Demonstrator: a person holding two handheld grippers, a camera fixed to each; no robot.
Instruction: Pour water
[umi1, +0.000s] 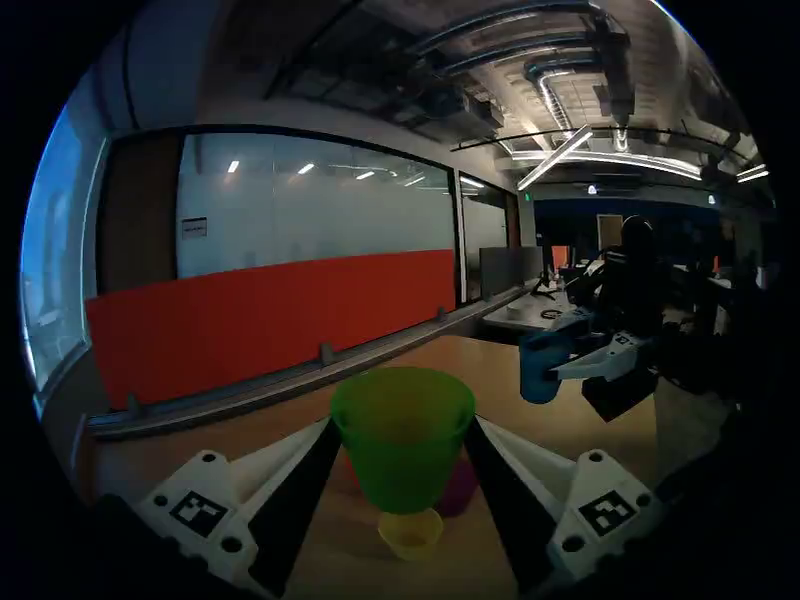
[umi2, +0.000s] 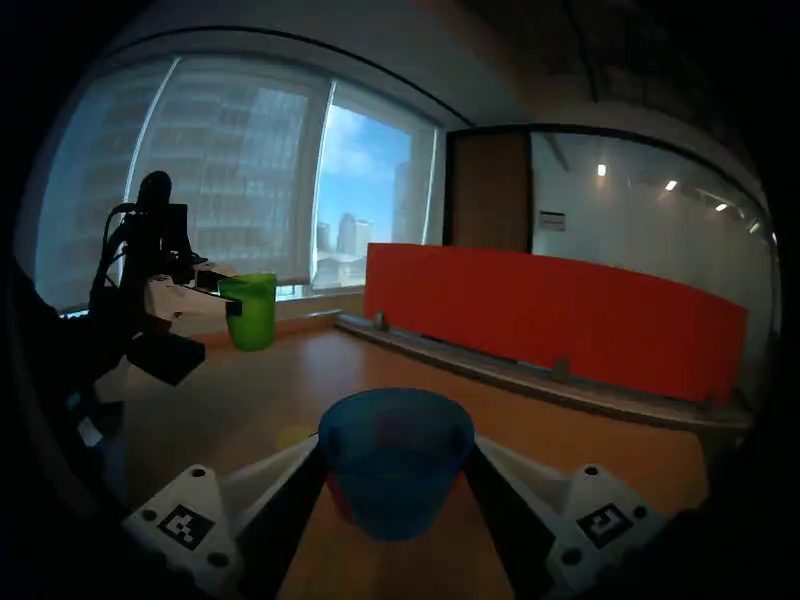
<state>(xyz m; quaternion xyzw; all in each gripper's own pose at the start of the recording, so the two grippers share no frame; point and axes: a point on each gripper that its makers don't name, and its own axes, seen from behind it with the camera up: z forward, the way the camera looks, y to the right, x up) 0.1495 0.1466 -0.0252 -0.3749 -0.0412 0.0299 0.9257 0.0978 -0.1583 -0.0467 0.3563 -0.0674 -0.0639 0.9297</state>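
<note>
While my left claw (umi1: 403, 432) stands clamped on the green cup (umi1: 403, 455), both fingers pressed to its sides, I see the cup raised above the desk (umi1: 490, 375). It hangs over a small yellow cup (umi1: 410, 533) and a purple object (umi1: 462, 488). My right claw (umi2: 395, 452) grips the blue cup (umi2: 395, 475) the same way. In the right gripper view, bare wood lies open between the two held cups. The desk's far edge runs along a red partition (umi2: 560, 310), apart from both cups.

Office: glass partition (umi1: 310, 200), desks (umi1: 520, 312).
</note>
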